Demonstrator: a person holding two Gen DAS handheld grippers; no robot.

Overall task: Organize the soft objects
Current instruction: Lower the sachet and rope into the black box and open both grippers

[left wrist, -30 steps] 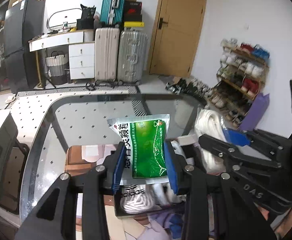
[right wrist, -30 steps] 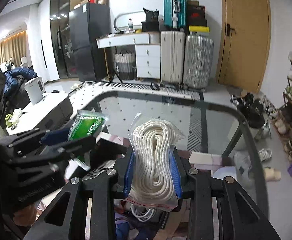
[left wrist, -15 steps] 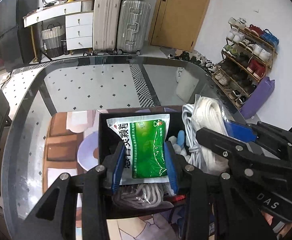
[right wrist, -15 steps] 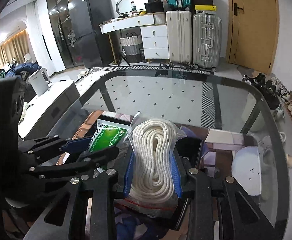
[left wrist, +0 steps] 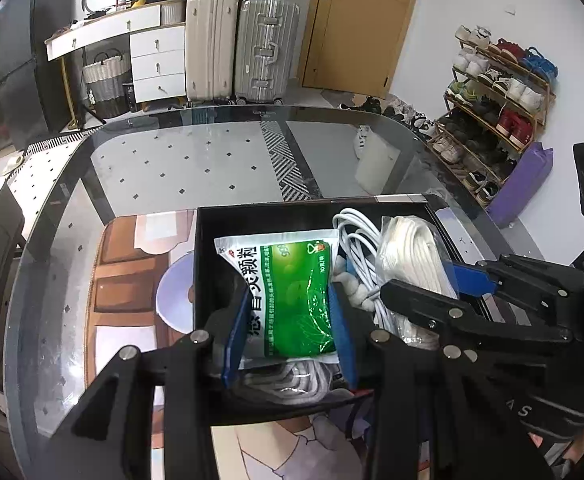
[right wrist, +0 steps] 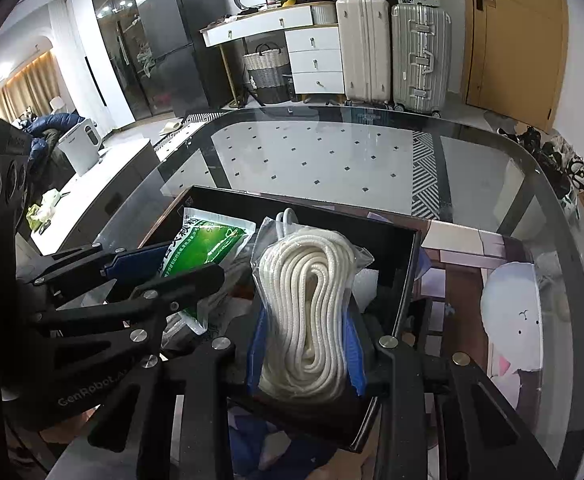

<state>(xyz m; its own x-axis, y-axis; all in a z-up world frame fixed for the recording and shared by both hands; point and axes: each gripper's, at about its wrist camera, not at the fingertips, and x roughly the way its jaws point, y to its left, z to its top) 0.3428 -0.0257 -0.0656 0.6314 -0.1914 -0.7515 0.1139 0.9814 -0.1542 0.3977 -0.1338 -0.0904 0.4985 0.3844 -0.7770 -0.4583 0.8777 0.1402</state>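
Observation:
My left gripper (left wrist: pixel 289 332) is shut on a green and white sachet pack (left wrist: pixel 289 296) and holds it inside a black box (left wrist: pixel 259 212) on the glass table. My right gripper (right wrist: pixel 306 350) is shut on a bagged coil of white rope (right wrist: pixel 310 308), held low in the same box (right wrist: pixel 275 200). The rope bag (left wrist: pixel 408 256) and right gripper show at the right of the left wrist view; the sachet (right wrist: pixel 203 252) and left gripper show at the left of the right wrist view. A white cable (left wrist: pixel 356 236) and a grey-white bundle (left wrist: pixel 292 380) lie in the box.
The box stands on a printed mat (left wrist: pixel 127 280) on the glass table (left wrist: pixel 195 160). Suitcases (left wrist: pixel 239 48), a white dresser, a door and a shoe rack (left wrist: pixel 500 92) stand beyond the table. A fridge and a low cabinet stand at the left.
Both grippers have come down and tilted toward the box, carrying the sachet and the rope bag from above the table into it. Both stay shut on their loads.

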